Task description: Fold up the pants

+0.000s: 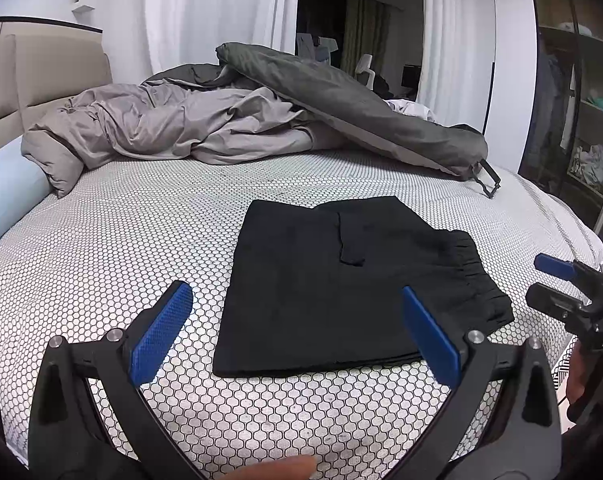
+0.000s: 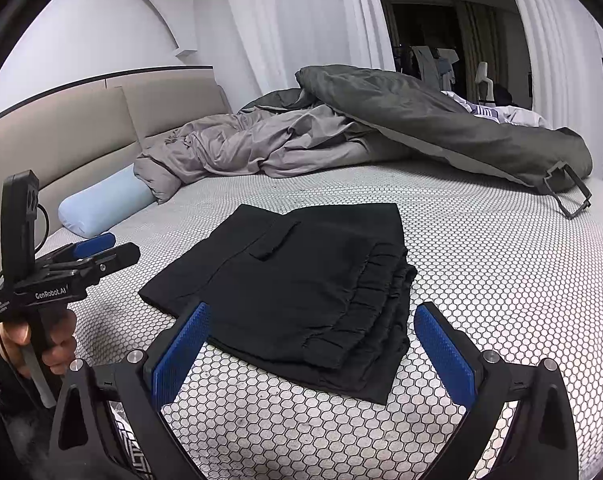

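Black pants (image 1: 333, 284) lie folded into a flat rectangle on the bed, with the gathered waistband at the right end. They also show in the right wrist view (image 2: 297, 288), waistband nearest me. My left gripper (image 1: 297, 332) is open and empty, just in front of the pants' near edge. My right gripper (image 2: 311, 348) is open and empty, its blue pads either side of the waistband end, above it. The right gripper also shows at the right edge of the left wrist view (image 1: 557, 280); the left gripper shows in the right wrist view (image 2: 101, 248).
The bed has a white honeycomb-patterned sheet (image 1: 141, 240). A crumpled grey duvet (image 1: 173, 124) and a dark grey cover (image 1: 361, 112) with a strap buckle (image 1: 487, 180) lie at the back. A pale blue bolster (image 2: 105, 202) lies by the beige headboard (image 2: 61, 140). Wardrobe shelves (image 1: 581, 120) stand at right.
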{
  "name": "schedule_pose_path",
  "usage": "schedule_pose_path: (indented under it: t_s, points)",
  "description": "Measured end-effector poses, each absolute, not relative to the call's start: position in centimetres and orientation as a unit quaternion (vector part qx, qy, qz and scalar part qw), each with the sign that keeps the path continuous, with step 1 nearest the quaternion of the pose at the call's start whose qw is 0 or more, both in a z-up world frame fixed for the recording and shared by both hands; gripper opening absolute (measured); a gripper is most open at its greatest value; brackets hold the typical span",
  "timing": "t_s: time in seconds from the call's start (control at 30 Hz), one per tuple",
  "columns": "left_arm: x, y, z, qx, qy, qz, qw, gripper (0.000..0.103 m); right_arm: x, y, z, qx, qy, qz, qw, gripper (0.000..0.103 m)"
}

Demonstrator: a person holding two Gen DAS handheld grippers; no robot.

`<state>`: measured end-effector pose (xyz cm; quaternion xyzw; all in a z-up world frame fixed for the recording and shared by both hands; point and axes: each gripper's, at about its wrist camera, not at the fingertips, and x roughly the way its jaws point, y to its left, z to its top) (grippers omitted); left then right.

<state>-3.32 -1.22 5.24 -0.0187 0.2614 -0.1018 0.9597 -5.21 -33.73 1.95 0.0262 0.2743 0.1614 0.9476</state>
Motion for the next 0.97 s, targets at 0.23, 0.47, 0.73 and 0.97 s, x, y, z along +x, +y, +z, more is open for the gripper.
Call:
schedule_pose_path:
  t_s: [0.23, 0.47, 0.73, 0.97]
  points:
    - [-3.43, -1.12, 5.25, -0.020, 0.261, -0.100, 0.960, 0.103, -5.21, -33.62, 1.93, 0.027, 0.274, 0.161, 0.948, 0.103]
    - [-3.39, -0.99, 5.23, -0.017, 0.259, -0.101, 0.960, 0.103, -5.30, -33.58, 1.84, 0.026, 0.274, 0.160, 0.948, 0.103]
    - [-3.36, -1.11, 5.19, -0.017, 0.258, -0.099, 0.961, 0.103, -5.33, -33.77, 1.90, 0.025, 0.274, 0.162, 0.948, 0.103]
    - [-3.32, -1.14, 5.09, -0.016, 0.258, -0.100, 0.961, 0.103, -5.27, -33.75, 1.89, 0.025, 0.276, 0.163, 0.947, 0.103]
